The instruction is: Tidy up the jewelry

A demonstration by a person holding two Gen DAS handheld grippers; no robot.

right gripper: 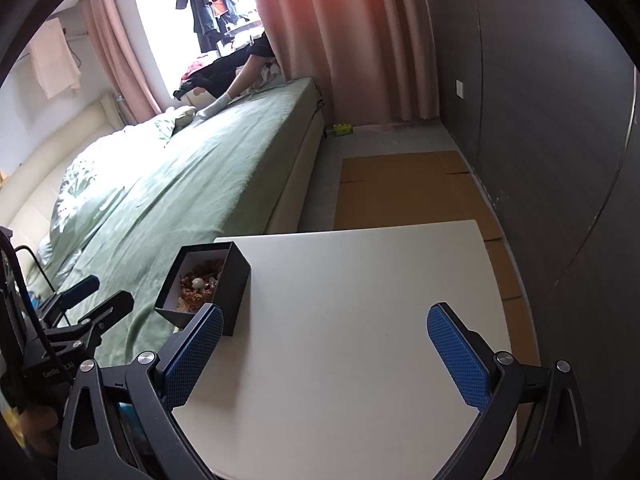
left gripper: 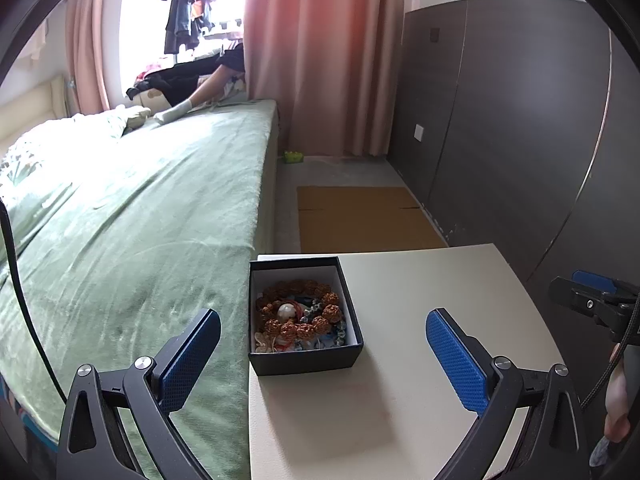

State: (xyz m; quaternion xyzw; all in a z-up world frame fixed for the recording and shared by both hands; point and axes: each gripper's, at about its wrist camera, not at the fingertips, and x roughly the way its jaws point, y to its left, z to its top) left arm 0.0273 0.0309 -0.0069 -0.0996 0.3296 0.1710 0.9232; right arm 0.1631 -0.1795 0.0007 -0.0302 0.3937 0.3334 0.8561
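On the white surface [left gripper: 420, 320], beside the bed [left gripper: 140, 220]: black box [left gripper: 306, 360], lidless, holding brown bead bracelets [left gripper: 298, 312] and mixed trinkets. Left tongs [left gripper: 323, 360] and right tongs [right gripper: 325, 356] released, empty.

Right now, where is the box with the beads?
The box sits on the white table, at its left edge beside the green bed. In the left wrist view it lies straight ahead between the open jaws, and the beads are inside.

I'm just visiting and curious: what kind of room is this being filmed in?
Most likely a home bedroom. A large bed with a green cover fills the left side, pink curtains hang by a bright window, and clothes hang there. The jewelry box sits on a small white table beside the bed.
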